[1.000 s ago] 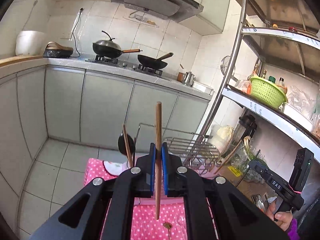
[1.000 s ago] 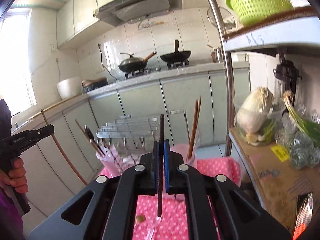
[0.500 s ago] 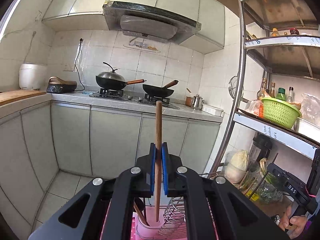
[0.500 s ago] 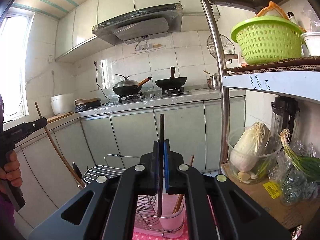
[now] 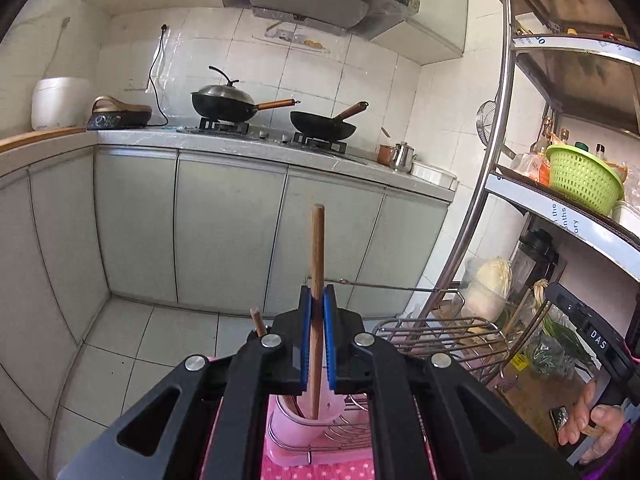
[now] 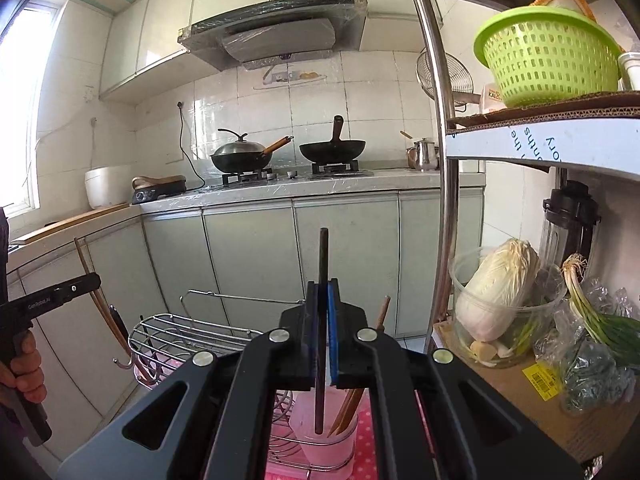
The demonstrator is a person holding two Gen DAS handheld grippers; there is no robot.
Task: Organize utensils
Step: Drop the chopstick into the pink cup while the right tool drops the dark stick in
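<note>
Above the pink cup (image 5: 298, 420), the left hand-held gripper (image 5: 317, 344) is clamped on an upright wooden stick (image 5: 318, 248); the right hand-held gripper (image 6: 322, 336) is clamped on a dark stick (image 6: 323, 256) over its cup (image 6: 326, 440). Likely next: lower each, release. Wire rack (image 5: 440, 340) at 3 o'clock on the pink dotted surface (image 5: 316, 472); kitchen cabinets (image 5: 224, 232) lie beyond.

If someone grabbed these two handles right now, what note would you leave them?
Left gripper: shut on a wooden stick, upright, its lower end over the pink cup.
Right gripper: shut on a dark stick, its tip over the clear cup, where wooden chopsticks already stand.
Both cups sit by the wire rack.
Left to do: lower and release both.
</note>
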